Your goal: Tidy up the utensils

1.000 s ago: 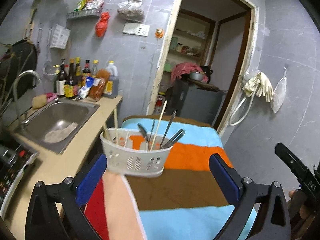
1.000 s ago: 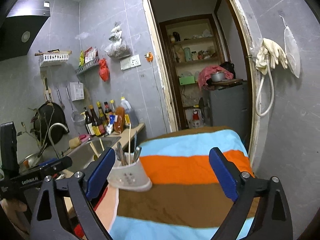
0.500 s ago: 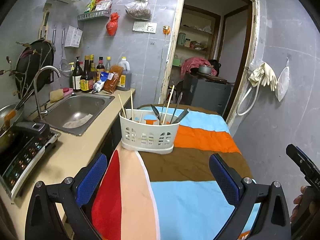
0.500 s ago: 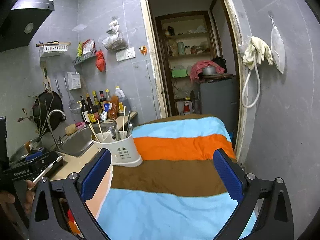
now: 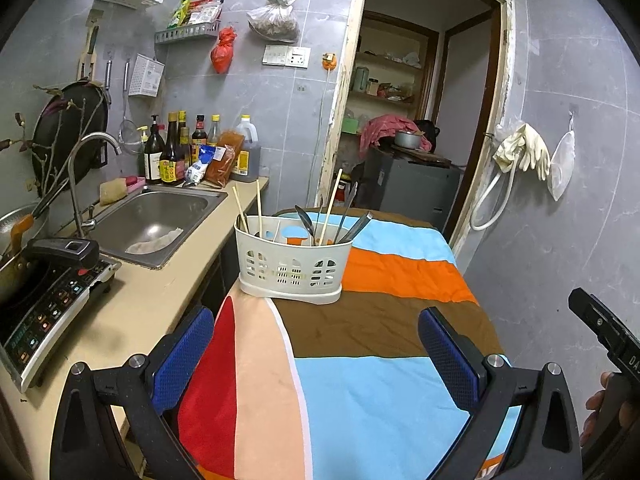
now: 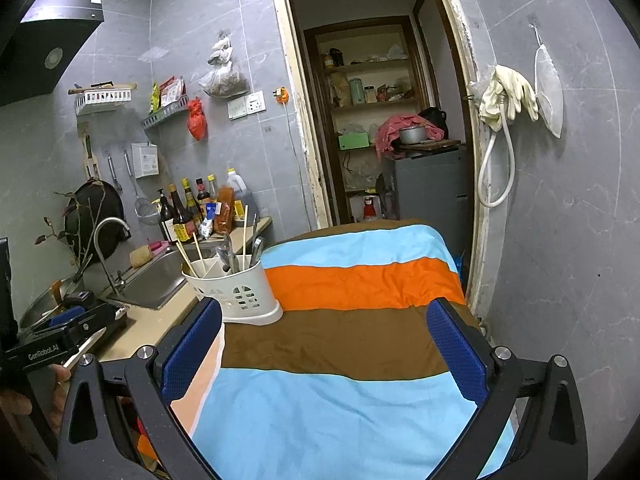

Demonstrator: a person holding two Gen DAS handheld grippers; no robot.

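Several utensils, chopsticks point(image 5: 331, 204) and metal spoons point(image 5: 306, 220) among them, stand upright in the white caddy point(image 5: 291, 266), which sits on the striped cloth point(image 5: 360, 380) ahead of both claws and nearer the left one. No loose utensil shows on the cloth, so the sorting looks finished or nearly so; whether each piece is in its proper compartment is too small to tell. The left claw point(image 5: 318, 354) hangs wide open and empty, short of the caddy. The right claw point(image 6: 326, 346) also gapes at full spread with nothing between its pads, the caddy ahead and to its left. Left of the claws run the desk point(image 5: 132, 312), sink point(image 5: 152, 220) and cooktop point(image 5: 48, 304); a doorway point(image 6: 384, 120) lies beyond.
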